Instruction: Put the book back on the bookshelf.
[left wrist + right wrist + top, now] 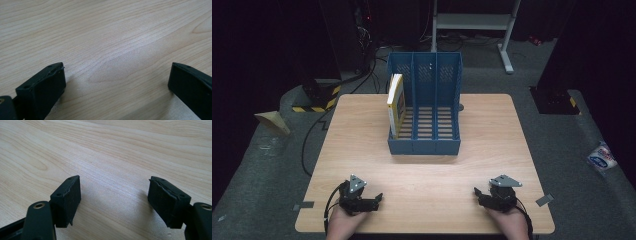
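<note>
Risk: yellow paperback book (396,104) leans in the leftmost bay of the blue slotted plastic file rack (424,145) on the light wooden desk (492,130), liable to topple; left hand-held gripper (374,200) and right hand-held gripper (478,193) rest spread, empty, well apart from it.

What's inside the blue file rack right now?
One yellow book stands upright in the leftmost slot of the blue file rack. The middle and right slots show bare slatted floor. The front wall hides the book's bottom edge.

Smooth pale wood-grain table (422,172); slatted blue plastic file rack (424,107); matt black jaws.
</note>
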`<state>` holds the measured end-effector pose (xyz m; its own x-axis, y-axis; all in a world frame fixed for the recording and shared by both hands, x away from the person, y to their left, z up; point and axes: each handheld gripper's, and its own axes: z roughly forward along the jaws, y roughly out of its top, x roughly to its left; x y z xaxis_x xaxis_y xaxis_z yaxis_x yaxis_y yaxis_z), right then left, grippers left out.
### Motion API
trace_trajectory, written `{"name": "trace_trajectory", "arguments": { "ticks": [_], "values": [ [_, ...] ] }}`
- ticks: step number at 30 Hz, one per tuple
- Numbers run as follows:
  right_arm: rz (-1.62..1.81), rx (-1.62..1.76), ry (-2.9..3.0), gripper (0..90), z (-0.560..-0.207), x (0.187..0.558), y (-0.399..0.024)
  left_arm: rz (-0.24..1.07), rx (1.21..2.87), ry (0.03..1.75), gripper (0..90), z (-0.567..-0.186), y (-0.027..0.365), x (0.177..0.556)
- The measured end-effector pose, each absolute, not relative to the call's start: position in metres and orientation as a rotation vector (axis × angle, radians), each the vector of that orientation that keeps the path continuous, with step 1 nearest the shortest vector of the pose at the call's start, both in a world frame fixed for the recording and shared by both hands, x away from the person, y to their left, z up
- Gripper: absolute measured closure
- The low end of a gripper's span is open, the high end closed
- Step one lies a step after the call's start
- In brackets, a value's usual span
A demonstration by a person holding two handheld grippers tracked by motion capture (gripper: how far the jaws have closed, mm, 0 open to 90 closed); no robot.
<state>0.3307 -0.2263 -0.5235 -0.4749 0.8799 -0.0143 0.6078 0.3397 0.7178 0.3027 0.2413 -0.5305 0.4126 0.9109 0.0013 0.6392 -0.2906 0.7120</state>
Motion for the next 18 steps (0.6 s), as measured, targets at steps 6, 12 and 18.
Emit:
{"name": "trace_trajectory", "arguments": {
  "ticks": [6,12,18],
  "values": [
    [0.923,1.307,2.205,26.4,-0.5236,0.3307,-0.2261,0.55,2.034,1.31,1.8,-0.5305,0.2412,0.3028],
    [0.922,1.307,2.205,26.4,-0.5236,0.3306,-0.2261,0.551,2.033,1.311,1.9,-0.5305,0.2411,0.3028],
    [0.923,1.307,2.205,26.4,-0.5236,0.3307,-0.2261,0.552,2.032,1.311,2.0,-0.5305,0.2411,0.3028]
  ]
}}
